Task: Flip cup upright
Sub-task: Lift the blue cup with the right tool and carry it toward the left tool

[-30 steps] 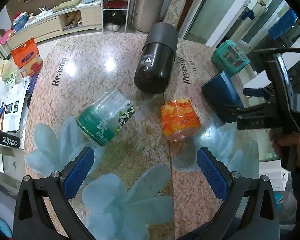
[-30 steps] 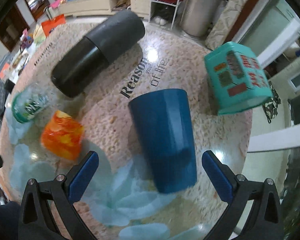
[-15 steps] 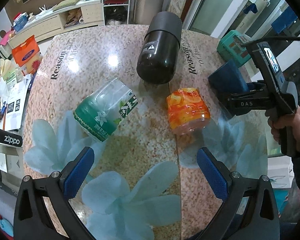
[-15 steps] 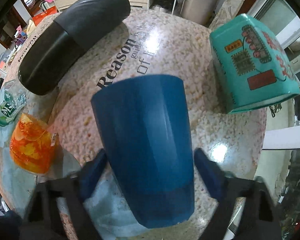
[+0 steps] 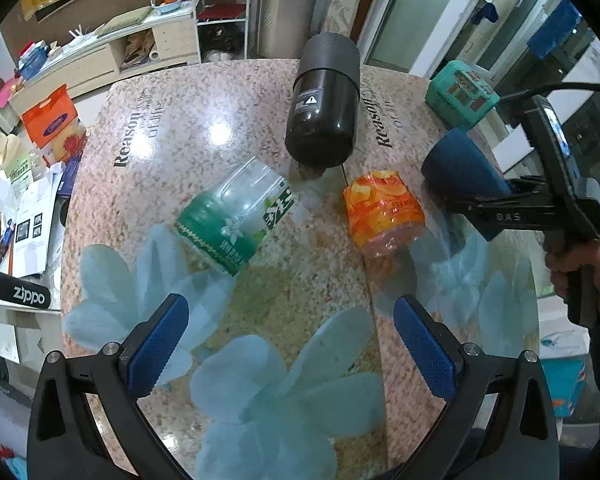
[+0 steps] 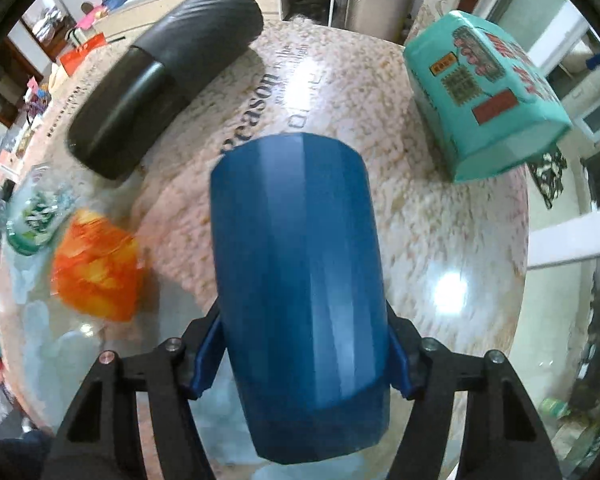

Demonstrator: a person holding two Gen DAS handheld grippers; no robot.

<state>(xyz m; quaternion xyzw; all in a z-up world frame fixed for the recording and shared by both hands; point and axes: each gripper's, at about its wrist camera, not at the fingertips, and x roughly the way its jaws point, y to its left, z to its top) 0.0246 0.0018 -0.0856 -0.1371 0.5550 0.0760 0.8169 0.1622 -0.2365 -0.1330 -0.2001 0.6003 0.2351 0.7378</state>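
Looking along the left gripper [image 5: 291, 340], its blue pads are spread wide over the speckled worktop [image 5: 204, 120], holding nothing. At 12 o'clock lies a black flask [image 5: 323, 108] on its side; toward 11 o'clock from the gripper a clear bottle with a green label [image 5: 236, 216] lies tilted, and at 1 o'clock sits an orange packet [image 5: 382, 214]. At 3 o'clock the right gripper [image 5: 496, 200] pinches the blue cup [image 5: 458, 168], which lies roughly on its side (whether it touches the worktop I cannot tell). A teal box [image 5: 460, 98] stands beyond at 2 o'clock.

From the right wrist, the blue cup [image 6: 304, 292] fills the centre, clamped between the right gripper's [image 6: 304, 356] two blue pads. The black flask [image 6: 160, 80] lies at 11 o'clock, the teal box [image 6: 484, 100] at 2 o'clock, the orange packet [image 6: 96, 268] at 9 o'clock with the green-labelled bottle [image 6: 36, 216] just beyond it, both blurred.
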